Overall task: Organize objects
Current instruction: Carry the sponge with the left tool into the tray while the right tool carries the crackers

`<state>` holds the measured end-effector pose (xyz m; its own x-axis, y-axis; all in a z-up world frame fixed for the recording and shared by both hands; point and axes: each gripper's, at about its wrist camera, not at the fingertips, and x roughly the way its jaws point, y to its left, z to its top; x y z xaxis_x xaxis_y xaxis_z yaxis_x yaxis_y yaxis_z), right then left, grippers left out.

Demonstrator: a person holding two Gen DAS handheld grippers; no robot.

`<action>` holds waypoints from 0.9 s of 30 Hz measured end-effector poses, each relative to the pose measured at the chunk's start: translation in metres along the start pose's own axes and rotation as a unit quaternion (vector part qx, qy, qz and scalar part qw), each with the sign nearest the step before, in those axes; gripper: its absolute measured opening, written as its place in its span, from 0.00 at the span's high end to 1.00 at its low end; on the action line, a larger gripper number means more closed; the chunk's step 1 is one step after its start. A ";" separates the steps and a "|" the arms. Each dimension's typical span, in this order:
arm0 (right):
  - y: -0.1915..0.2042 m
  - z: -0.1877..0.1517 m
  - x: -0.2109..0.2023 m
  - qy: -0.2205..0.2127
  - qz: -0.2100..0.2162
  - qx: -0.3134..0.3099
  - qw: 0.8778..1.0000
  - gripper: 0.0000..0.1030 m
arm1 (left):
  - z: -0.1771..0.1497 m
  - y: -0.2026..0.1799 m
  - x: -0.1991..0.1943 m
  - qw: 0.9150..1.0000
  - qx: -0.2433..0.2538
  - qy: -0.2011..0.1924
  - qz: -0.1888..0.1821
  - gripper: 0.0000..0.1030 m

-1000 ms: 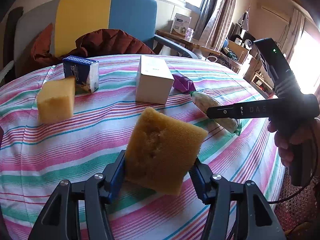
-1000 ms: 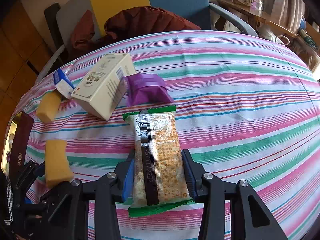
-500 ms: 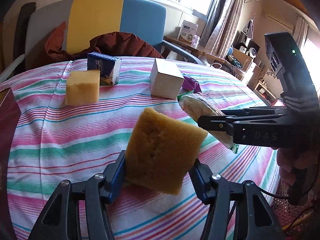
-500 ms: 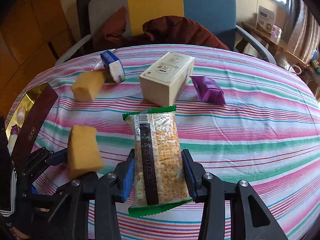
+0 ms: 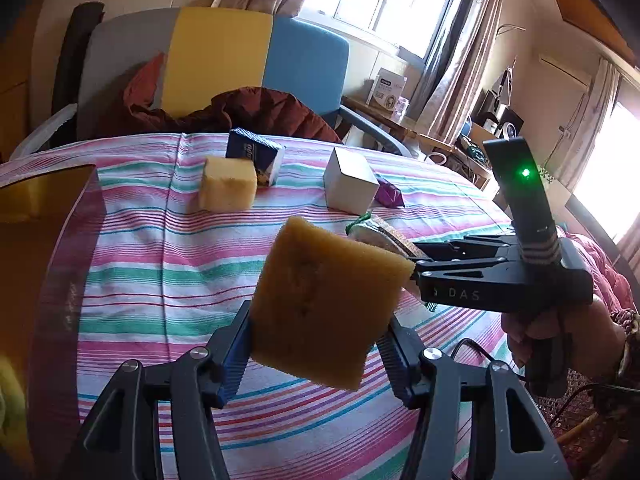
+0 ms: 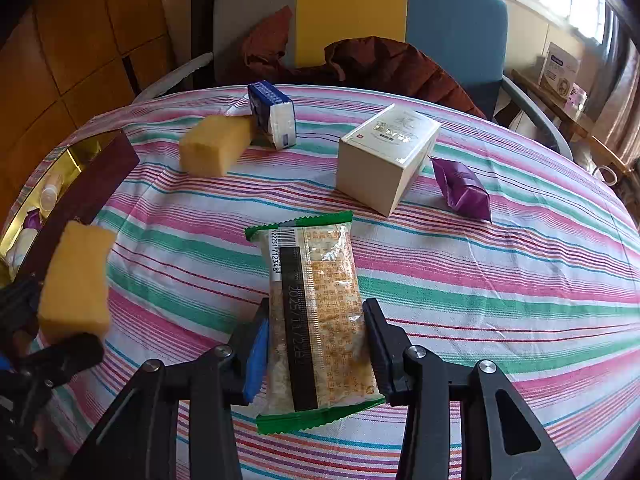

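My left gripper (image 5: 316, 354) is shut on a yellow sponge (image 5: 326, 302), held above the striped tablecloth (image 5: 160, 264). In the right wrist view that same sponge (image 6: 76, 280) shows at the far left. My right gripper (image 6: 316, 344) is shut on a green-edged snack packet (image 6: 316, 320), lifted over the tablecloth (image 6: 500, 280). In the left wrist view the right gripper (image 5: 424, 256) reaches in from the right with the packet (image 5: 378, 232), a hand around its handle. A second yellow sponge (image 6: 214, 146) lies on the table at the back left.
A dark red box with a gold interior (image 6: 68, 188) sits at the table's left edge, with small items inside. A blue-and-white packet (image 6: 274, 120), a cream carton (image 6: 386, 156) and a purple pouch (image 6: 462, 188) stand at the back. An armchair with a red jacket (image 6: 384, 64) is behind.
Both grippers have swung left across the table with their loads still held. The dark red box has come into view at the left, and the back objects have shifted right.
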<state>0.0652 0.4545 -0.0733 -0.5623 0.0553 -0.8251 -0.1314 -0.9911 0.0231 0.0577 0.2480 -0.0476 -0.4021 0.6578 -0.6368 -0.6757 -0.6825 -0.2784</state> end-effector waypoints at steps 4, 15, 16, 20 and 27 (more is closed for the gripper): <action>0.006 0.000 -0.001 -0.005 0.003 -0.013 1.000 0.57 | 0.005 0.014 -0.018 1.000 -0.015 -0.018 0.016 0.43; 0.022 -0.002 -0.009 -0.031 0.025 -0.039 0.998 0.57 | 0.014 0.082 -0.050 0.990 -0.100 -0.039 0.086 0.43; 0.024 -0.003 -0.009 -0.034 0.028 -0.040 0.998 0.57 | 0.015 0.091 -0.052 0.989 -0.109 -0.038 0.096 0.43; 0.031 -0.004 -0.014 -0.048 0.040 -0.048 0.997 0.57 | 0.018 0.128 -0.058 0.980 -0.151 -0.030 0.123 0.43; 0.038 -0.003 -0.024 -0.075 0.054 -0.054 0.994 0.57 | 0.020 0.195 -0.069 0.960 -0.218 -0.008 0.177 0.43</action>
<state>0.0761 0.4154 -0.0546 -0.6854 -0.0430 -0.7269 0.0207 -0.9990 0.0396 -0.0582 0.0759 -0.0432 -0.5702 0.3629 -0.7370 -0.1739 -0.9301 -0.3235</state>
